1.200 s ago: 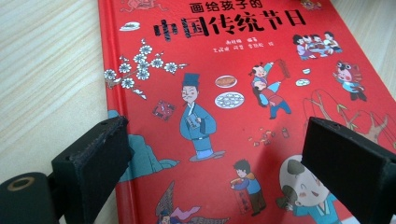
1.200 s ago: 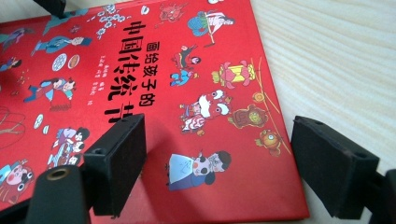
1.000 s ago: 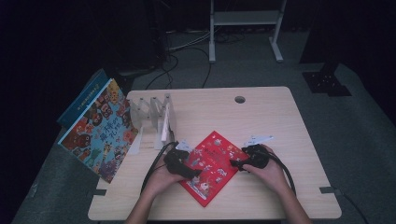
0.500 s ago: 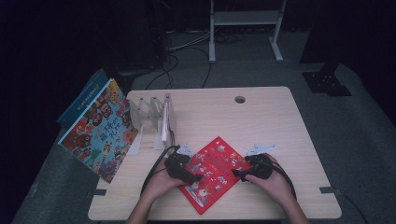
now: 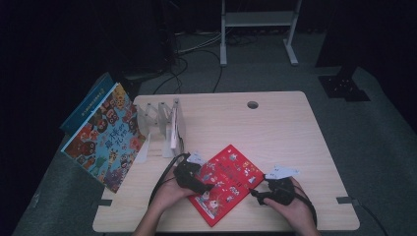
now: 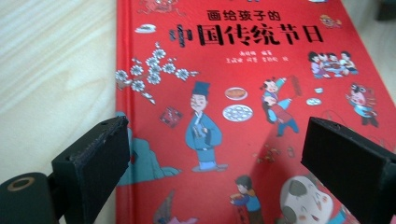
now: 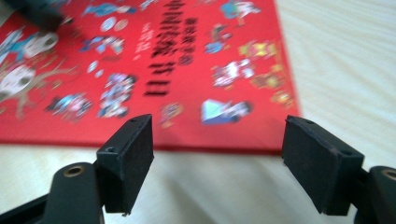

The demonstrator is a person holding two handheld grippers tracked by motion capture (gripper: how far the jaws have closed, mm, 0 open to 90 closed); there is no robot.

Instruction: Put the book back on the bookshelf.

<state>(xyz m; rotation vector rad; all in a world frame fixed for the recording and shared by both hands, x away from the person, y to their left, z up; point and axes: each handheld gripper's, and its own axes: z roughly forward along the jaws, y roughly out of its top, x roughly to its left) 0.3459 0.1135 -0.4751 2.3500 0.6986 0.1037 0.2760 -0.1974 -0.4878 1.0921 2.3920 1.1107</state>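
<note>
Right gripper (image 5: 256, 195): sits just off the red book's near right edge, over bare table; jaws apart with nothing between them, and just been closing in a bit.
Right gripper, own view (image 7: 217, 163): two black pads stand wide, low over the wood; the book's edge lies just past them, not between them.
Left gripper (image 5: 205, 187): sits over the left part of the red cover; jaws spread wide, gripping nothing.
Left gripper, own view (image 6: 215, 163): one pad near the book's left edge, the other over the cover; whether the pads touch the cover, cannot tell.
Hands: left hand (image 5: 169, 194) and right hand (image 5: 295, 209) come in from the bottom edge, each wrapped round a gripper.
Red picture book (image 5: 226, 181): lies flat and shut on the table, turned at a slant, near the front edge, between the two grippers; cover with black Chinese letters and small cartoon people.
Table (image 5: 275, 128): light wood, with a small round hole (image 5: 253, 104) near the back edge.
Clear book rack (image 5: 160, 123): stands at the back left of the table, well apart from the red book; a thin white book upright in it.
Big owl book (image 5: 105, 135): leans at the table's left side, beside the rack, with a blue book (image 5: 86, 105) behind it.
</note>
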